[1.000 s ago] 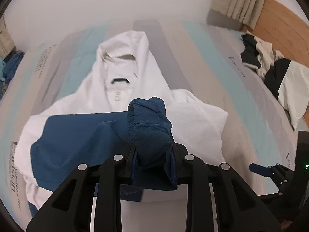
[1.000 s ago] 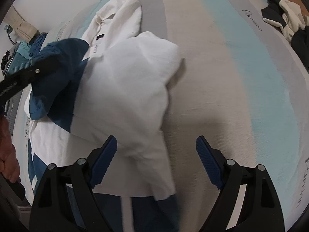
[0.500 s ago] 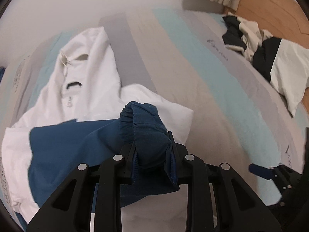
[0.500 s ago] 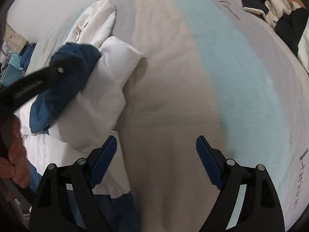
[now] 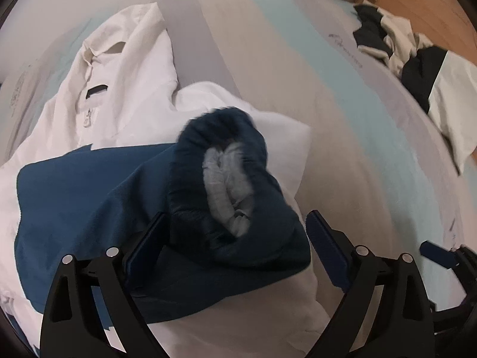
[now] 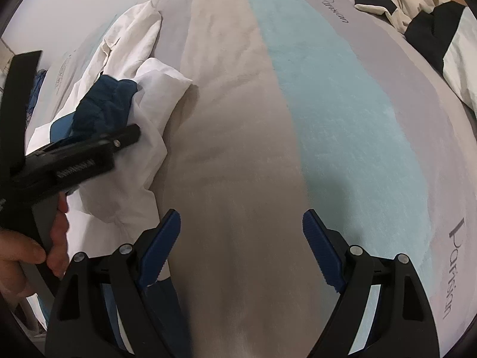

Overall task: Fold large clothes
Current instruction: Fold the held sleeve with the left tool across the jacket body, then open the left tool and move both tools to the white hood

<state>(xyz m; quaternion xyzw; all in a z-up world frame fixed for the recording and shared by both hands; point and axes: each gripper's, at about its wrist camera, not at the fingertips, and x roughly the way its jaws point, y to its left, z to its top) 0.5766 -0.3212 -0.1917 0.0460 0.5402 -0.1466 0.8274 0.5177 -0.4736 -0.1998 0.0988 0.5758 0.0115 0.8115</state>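
White-and-blue jacket (image 5: 98,137), sleeve folded across

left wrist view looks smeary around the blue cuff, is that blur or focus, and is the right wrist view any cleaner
Left wrist view: motion blur on the blue cuff, lying between the opening left gripper jaws; edges bend from fisheye. Right wrist view: sharper, bedspread lettering readable, light soft, no glare.

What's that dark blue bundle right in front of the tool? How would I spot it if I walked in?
Start at the striped bed cover, then find the white and blue jacket spread on its left side. The bundle is the jacket's navy sleeve cuff, lying across the body between the left gripper's opening jaws. It alone is ribbed, round and dark, with pale grey lining showing in its mouth.
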